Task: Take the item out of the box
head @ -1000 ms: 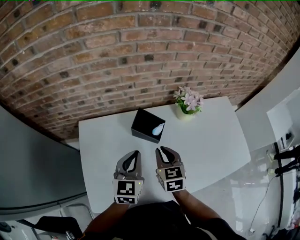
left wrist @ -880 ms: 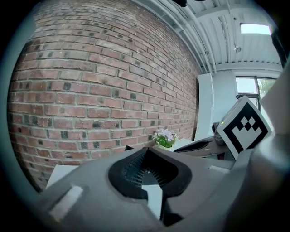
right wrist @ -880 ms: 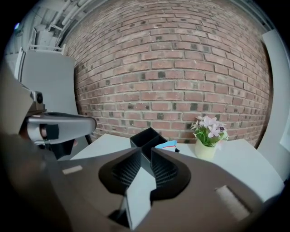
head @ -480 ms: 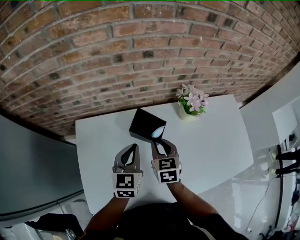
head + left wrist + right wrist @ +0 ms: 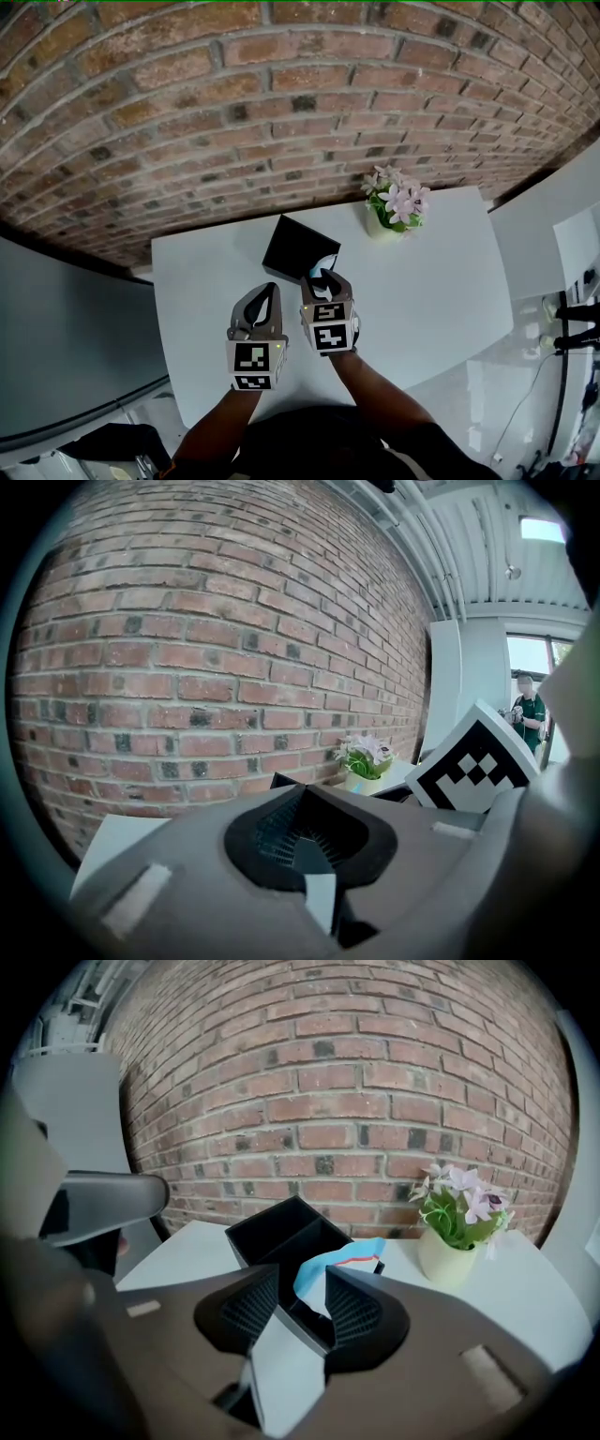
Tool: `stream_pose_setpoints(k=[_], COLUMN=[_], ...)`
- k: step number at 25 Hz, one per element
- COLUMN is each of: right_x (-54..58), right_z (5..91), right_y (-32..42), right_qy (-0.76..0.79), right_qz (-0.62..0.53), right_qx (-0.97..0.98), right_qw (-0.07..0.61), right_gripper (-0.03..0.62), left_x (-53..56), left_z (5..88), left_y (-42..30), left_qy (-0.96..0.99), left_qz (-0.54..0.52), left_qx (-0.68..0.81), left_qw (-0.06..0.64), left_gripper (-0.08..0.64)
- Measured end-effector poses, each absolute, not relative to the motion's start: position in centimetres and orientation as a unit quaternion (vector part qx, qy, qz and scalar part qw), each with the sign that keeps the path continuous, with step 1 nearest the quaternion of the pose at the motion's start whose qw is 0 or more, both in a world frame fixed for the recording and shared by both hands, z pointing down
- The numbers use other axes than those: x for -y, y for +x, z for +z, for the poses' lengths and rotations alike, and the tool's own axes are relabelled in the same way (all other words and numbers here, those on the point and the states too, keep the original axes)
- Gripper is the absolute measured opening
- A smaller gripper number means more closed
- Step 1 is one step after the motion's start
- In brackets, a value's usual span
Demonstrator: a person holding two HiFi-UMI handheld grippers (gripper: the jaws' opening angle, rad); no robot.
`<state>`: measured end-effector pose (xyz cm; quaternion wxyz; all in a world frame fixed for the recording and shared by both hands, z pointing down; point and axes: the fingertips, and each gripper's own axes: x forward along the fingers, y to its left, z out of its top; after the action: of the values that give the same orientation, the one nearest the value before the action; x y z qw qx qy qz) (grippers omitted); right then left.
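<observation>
Reach phase, grasp not yet made. Right gripper (image 5: 324, 277) sits at the near corner of the box (image 5: 292, 246), tilted down toward it. Its jaws have just been opening and stand spread wide. In the right gripper view the item (image 5: 338, 1254), a pale blue piece with a red line along its edge, shows in the gap between the tips. The pads do not press on it. Whether the tips already flank it or are just short, cannot tell.

Item is in the box, poking up out of its near right corner above the rim. The box is black, open-topped and divided inside; the other compartment looks empty.

Left gripper (image 5: 269, 291) hangs just beside the right one, short of the box, jaws clenched together on nothing.

Next move, as judged: ease the right tips down on either side of the blue piece, close on it, then lift clear of the rim. The box looks light and may drag or tip with the pull. The left gripper is near enough to steady it.

Around: white table (image 5: 422, 281), bare but for the box and a flower pot (image 5: 380, 225) near the box, to its right. Brick wall (image 5: 281, 94) behind. Nothing blocks the approach. The box wall beside the item leaves little room for the inner jaw.
</observation>
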<state>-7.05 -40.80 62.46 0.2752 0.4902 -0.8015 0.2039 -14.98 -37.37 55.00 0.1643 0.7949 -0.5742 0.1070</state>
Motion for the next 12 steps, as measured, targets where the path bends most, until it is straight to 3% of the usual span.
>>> stream_pose_setpoints(k=[7,12], right_x=[40.9,41.7], right_z=[64.5,64.3], right_y=[-6.8,-6.4], right_qy=[0.495,0.507], right_qz=[0.224,0.221], right_qx=[0.786,0.783], right_qw=[0.296,0.286], right_gripper=[0.155,0.100], left_x=[38.4,38.5], left_z=[55.8,56.2], left_y=[-15.7,-15.9], left_qy=[0.789,0.787], left_qz=[0.109,0.113], left_qx=[0.581,0.582], left_qw=[0.168,0.170], left_gripper=[0.005,0.005])
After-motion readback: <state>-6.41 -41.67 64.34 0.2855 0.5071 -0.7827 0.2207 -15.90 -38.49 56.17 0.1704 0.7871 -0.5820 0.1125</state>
